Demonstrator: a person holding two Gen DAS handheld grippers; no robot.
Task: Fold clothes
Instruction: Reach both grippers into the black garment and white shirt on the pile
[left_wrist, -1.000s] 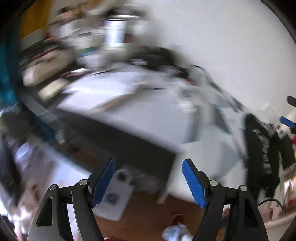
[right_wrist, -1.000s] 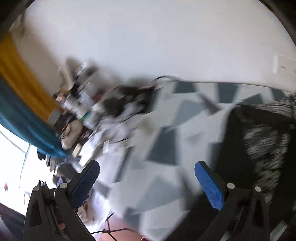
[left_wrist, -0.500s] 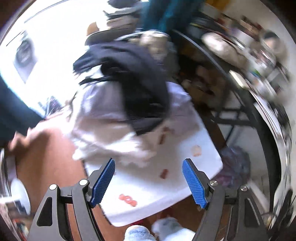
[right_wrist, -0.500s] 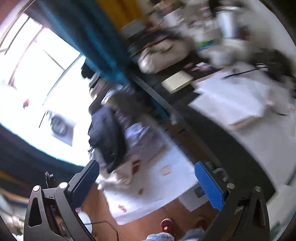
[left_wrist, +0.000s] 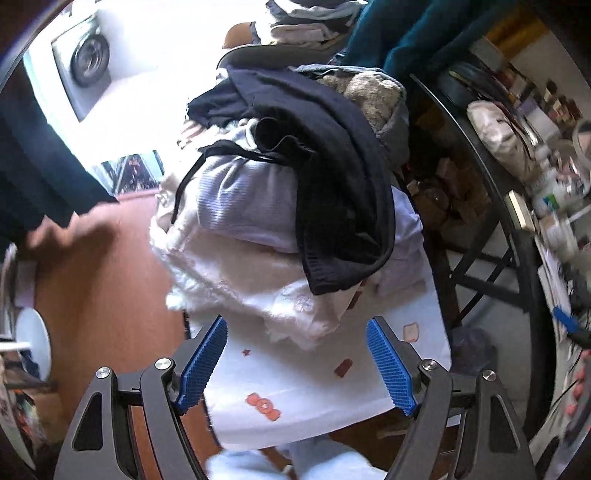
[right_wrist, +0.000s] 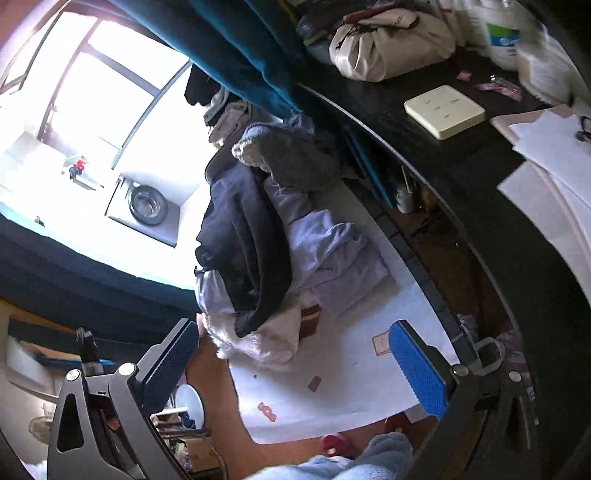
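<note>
A pile of clothes lies on a white sheet (left_wrist: 314, 384) with small red prints, spread on the floor. On top is a black garment (left_wrist: 332, 177), under it a pale lilac one (left_wrist: 247, 206) and a fluffy white one (left_wrist: 236, 277). The pile also shows in the right wrist view (right_wrist: 251, 251). My left gripper (left_wrist: 297, 365) is open and empty, above the sheet just in front of the pile. My right gripper (right_wrist: 295, 365) is open and empty, higher above the sheet's near part.
A dark desk (right_wrist: 461, 155) with a cream box (right_wrist: 443, 110), a bag (right_wrist: 391, 40) and papers runs along the right. A teal curtain (right_wrist: 240, 48) hangs behind the pile. A washing machine (right_wrist: 147, 203) stands beyond. The floor (left_wrist: 103, 288) is reddish-brown.
Both grippers swung away from the bed and desk and down toward the clothes pile on the floor. Over the last half second the left gripper came closer to the pile. Both stay open.
</note>
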